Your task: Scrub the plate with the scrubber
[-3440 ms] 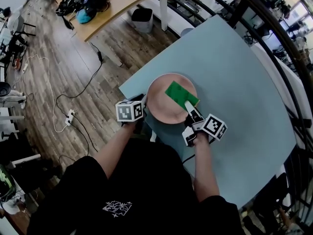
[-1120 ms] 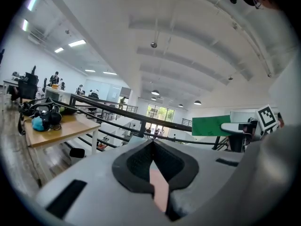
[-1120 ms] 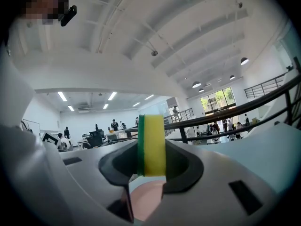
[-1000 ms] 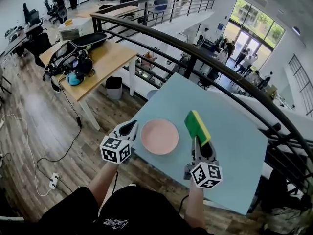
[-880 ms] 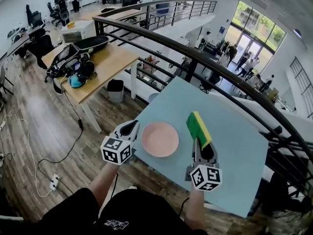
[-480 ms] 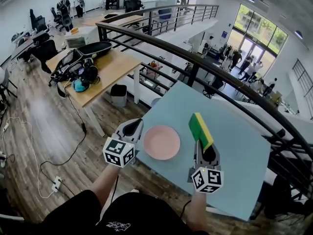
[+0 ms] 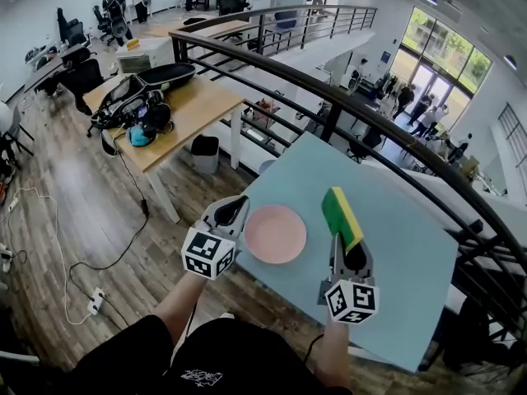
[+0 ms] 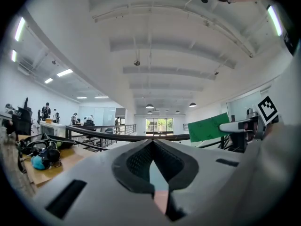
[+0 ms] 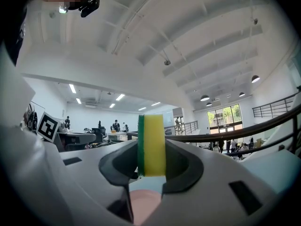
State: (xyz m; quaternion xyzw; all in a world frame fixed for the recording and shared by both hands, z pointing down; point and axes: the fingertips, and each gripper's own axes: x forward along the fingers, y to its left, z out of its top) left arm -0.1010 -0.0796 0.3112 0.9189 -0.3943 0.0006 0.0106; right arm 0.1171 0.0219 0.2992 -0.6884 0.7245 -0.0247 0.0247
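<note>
The round pink plate [image 7: 276, 234] lies on the light blue table [image 7: 399, 245] near its front left corner. My right gripper [image 7: 347, 252] hangs above the table to the right of the plate, shut on the green and yellow scrubber [image 7: 341, 218], which stands upright off the plate. In the right gripper view the scrubber [image 9: 151, 145] sits clamped between the jaws, with the plate [image 9: 143, 206] low behind it. My left gripper [image 7: 237, 204] hovers at the plate's left edge, shut with nothing in it. In the left gripper view, its jaw tips [image 8: 151, 143] meet.
A black railing [image 7: 329, 89] curves round the far side of the table. Beyond and below it stand a wooden desk [image 7: 177, 105] with bags, a bin [image 7: 204, 148] and office furniture. Cables lie on the wood floor [image 7: 74, 220] at the left.
The scrubber has come up off the plate, and the left gripper has left the plate's rim. The head view has tilted up. Over the last second both grippers only drifted slightly right.
</note>
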